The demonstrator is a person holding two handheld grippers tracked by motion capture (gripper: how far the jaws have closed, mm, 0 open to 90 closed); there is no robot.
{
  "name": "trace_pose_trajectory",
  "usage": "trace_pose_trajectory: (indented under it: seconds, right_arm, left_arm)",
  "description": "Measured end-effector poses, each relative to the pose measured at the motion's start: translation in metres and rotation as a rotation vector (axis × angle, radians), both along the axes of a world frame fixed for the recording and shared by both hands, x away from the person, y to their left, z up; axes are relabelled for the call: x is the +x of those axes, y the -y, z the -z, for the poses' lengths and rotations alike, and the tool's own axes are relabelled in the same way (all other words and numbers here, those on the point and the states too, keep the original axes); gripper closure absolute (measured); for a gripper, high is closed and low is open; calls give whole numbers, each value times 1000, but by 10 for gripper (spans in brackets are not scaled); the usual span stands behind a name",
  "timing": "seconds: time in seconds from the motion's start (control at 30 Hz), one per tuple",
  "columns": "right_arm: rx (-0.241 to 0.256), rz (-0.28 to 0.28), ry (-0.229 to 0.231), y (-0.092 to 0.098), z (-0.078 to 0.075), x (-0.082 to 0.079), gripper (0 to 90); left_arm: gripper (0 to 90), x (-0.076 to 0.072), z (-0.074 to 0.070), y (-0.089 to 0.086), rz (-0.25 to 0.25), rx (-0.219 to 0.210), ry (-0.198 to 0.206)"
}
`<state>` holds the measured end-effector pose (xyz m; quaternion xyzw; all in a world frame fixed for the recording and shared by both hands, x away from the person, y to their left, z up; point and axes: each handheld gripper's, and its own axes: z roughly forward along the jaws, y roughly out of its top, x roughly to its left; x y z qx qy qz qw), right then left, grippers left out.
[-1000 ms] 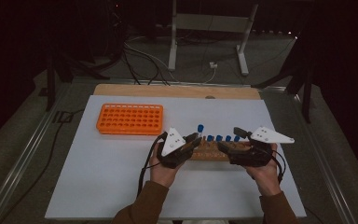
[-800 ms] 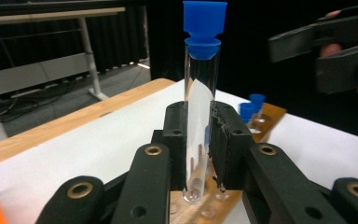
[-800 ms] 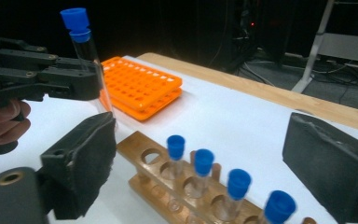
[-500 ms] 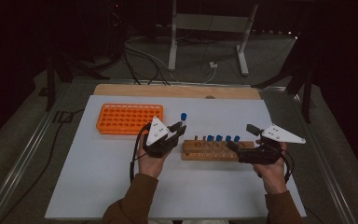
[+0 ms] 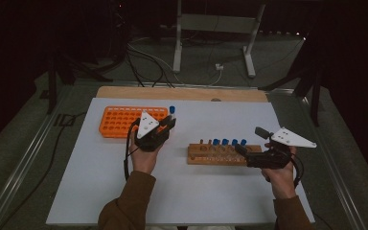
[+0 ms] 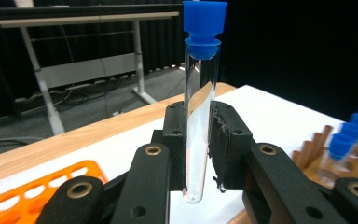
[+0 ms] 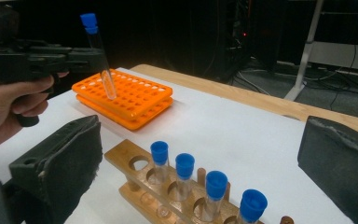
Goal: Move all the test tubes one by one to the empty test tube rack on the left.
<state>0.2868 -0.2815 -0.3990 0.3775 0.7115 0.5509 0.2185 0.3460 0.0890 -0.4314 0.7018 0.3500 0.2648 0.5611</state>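
Observation:
A clear test tube (image 6: 198, 116) with a blue cap (image 5: 172, 109) stands upright between the pads of my left gripper (image 6: 198, 140), which is shut on it. This gripper (image 5: 165, 125) hovers at the right end of the orange tube rack (image 5: 120, 120), and the tube (image 7: 105, 70) hangs just above the rack's holes (image 7: 135, 98). A wooden rack (image 5: 220, 154) in the middle of the table holds several blue-capped tubes (image 7: 184, 175). My right gripper (image 5: 250, 140) is at that rack's right end, its jaws wide open and holding nothing.
A white mat (image 5: 182, 201) covers the table, with a wooden strip (image 5: 182, 93) along its far edge. Cables and a metal stand (image 5: 211, 28) lie on the floor beyond. The wooden rack has free holes (image 7: 140, 163) at its left end.
My left gripper has left the wooden rack with one tube and carried it left and farther away, to the orange rack. The right gripper has drawn back to the right.

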Motion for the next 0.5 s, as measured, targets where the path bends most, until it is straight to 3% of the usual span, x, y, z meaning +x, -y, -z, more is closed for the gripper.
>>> trace_pose_trajectory:
  seconds: [0.5]
  right_arm:
    - [6,-5,4,1,0,0,0]
  left_arm:
    - [780,27,22,-16,-118,-4,-69]
